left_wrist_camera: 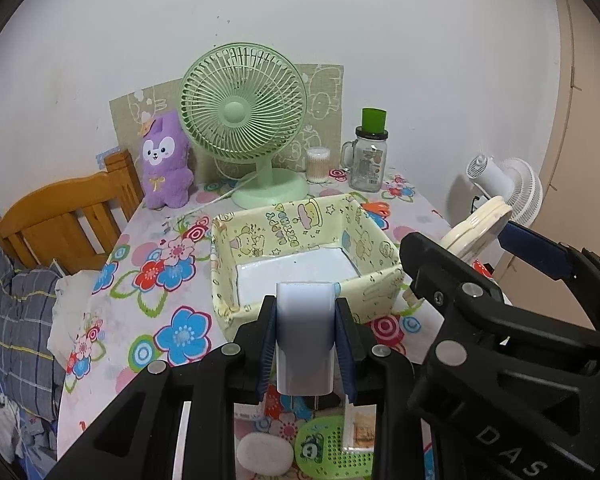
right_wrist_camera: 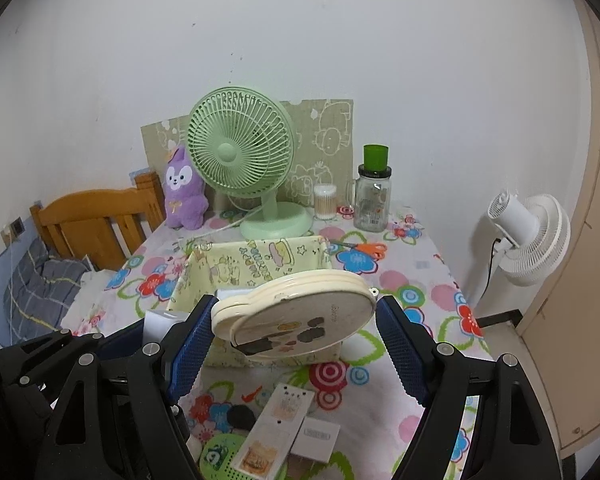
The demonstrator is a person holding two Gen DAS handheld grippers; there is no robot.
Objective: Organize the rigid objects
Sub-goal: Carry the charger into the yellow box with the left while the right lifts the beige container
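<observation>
Left wrist view: one left gripper (left_wrist_camera: 305, 344) squeezes one white block (left_wrist_camera: 305, 340).
Right wrist view: one right gripper (right_wrist_camera: 296, 340) grips one cream round case (right_wrist_camera: 300, 316).
Box: one yellow box (left_wrist_camera: 380, 280) sits just ahead of both, its inside bare.
Fans: two.

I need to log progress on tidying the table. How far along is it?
Nothing looks put away yet: the yellow box shows only its bare white floor. In hand: the left gripper is shut on a white block, and the right gripper holds a cream round case, both near the box. Left on the table: a long white box, a green strainer, a white pebble, orange scissors.
</observation>
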